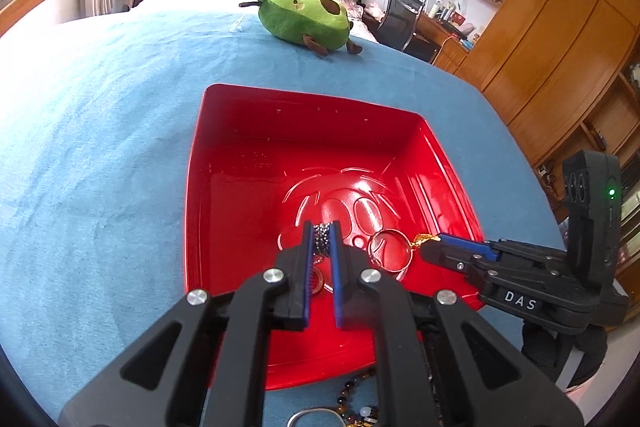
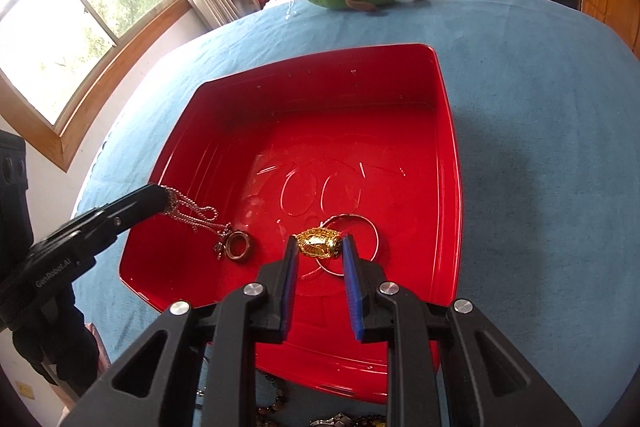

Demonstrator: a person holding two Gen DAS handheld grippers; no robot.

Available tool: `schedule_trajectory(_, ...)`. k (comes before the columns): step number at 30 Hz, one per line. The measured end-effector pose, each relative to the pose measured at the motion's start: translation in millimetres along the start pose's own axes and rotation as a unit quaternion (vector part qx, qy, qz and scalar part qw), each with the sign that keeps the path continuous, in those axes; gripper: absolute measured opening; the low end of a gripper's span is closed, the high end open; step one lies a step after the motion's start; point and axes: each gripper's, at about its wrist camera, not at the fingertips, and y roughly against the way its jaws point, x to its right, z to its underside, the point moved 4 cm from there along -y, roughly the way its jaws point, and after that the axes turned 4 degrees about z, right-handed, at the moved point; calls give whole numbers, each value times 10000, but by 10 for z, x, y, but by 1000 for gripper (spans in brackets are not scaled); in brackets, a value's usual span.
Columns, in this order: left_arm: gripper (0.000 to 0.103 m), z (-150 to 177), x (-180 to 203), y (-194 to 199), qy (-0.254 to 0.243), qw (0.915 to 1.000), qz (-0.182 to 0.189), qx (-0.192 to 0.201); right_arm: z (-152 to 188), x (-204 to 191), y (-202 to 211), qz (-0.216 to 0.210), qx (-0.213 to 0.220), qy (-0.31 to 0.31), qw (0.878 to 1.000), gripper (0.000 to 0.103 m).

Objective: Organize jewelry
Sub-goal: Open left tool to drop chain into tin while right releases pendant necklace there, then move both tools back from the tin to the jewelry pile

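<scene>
At the near edge of the blue cloth (image 1: pixel 100 147), just below the red tray (image 1: pixel 240 131), lie dark round beads (image 1: pixel 352 391) and a silver ring (image 1: pixel 316 417), partly hidden by the gripper bodies. Over the tray, the left gripper (image 1: pixel 322 233) has its jaws closed to a narrow gap on a fine silver ball chain (image 2: pixel 192 215), which hangs down to a brown ring (image 2: pixel 239 246) resting on the tray floor. The right gripper (image 2: pixel 320 247) holds a shiny gold ornament (image 2: pixel 318 242) between its blue pads, jaws only a little apart; a thin clear bangle (image 2: pixel 372 239) lies under it on the tray. The tray is glossy plastic, square with rounded corners, with raised lines on its floor. On the right gripper the white letters "DAS" are readable, and on the left one "GenRobot.AI". Farther on the cloth lies a soft green avocado toy (image 1: pixel 306 17).
</scene>
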Motion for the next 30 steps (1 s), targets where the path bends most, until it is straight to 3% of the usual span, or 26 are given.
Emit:
schedule_trajectory(12,8,42,71,50,-149,9997,-169,55,1,1,-2,70,21,0,10000,23)
schedule_trajectory(16,26,46,97,104,-178,9995,-216,135,6,-18,77,81,121,37,9999,23)
schedule_trajectory(20,33,54,141,171,-219,9992,-239,226,25,-42,167,66,211,77,9997,23)
schedule_trajectory(24,48,54,175,274,-282,9982,-356,393,48,-44,221,108,250,99,9996,23)
schedule_trajectory(27,65,46,192,346,-291,9975,-367,532,61,-41,253,129,271,92,9995,27)
schedule_trajectory(30,73,55,233,441,-326,9964,-425,659,81,-27,316,154,329,87,9993,35)
